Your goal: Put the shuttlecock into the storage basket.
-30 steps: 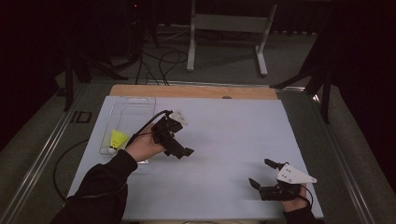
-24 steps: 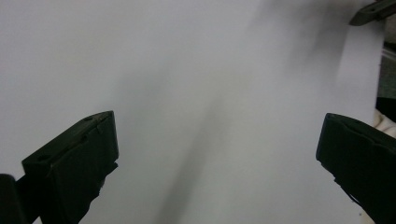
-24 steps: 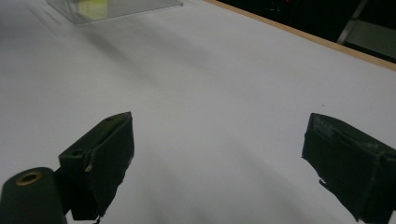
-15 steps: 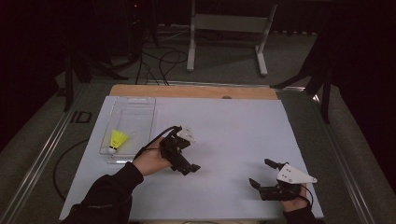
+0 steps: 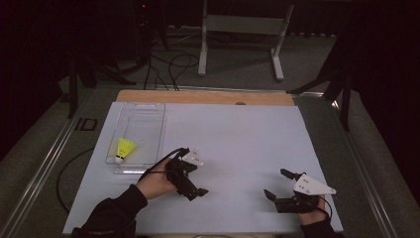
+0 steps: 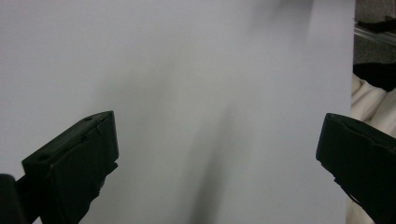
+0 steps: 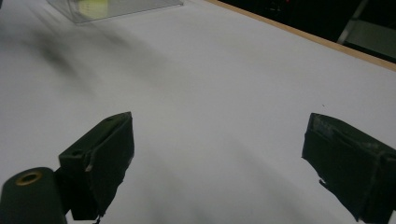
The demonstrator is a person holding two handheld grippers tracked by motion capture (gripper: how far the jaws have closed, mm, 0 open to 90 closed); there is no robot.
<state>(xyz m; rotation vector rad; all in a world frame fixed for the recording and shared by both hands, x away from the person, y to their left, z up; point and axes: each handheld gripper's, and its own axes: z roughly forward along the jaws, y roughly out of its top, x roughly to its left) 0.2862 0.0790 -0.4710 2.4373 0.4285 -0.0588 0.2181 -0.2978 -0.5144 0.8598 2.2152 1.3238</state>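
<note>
A yellow shuttlecock (image 5: 125, 148) with a white cork lies in the near left corner of a clear plastic tray (image 5: 148, 107) at the table's left. My left gripper (image 5: 196, 191) hovers over the white table to the right of the tray's near end. Its jaws (image 6: 219, 144) stand wide open with only bare table between them. My right gripper (image 5: 275, 183) rests near the front right edge, open and empty (image 7: 219, 144). In the right gripper view the tray (image 7: 140, 6) and the blurred yellow shuttlecock (image 7: 93, 5) sit at the top left.
The white table cover (image 5: 237, 144) has a wooden strip (image 5: 198, 97) along its far edge. A white metal stand (image 5: 242, 29) and cables lie on the dark floor beyond. Pale cloth (image 6: 369, 100) shows at the right edge of the left gripper view.
My left gripper has moved from beside the tray toward me and to the right, empty. The shuttlecock stays in the tray. The right gripper has not moved.
</note>
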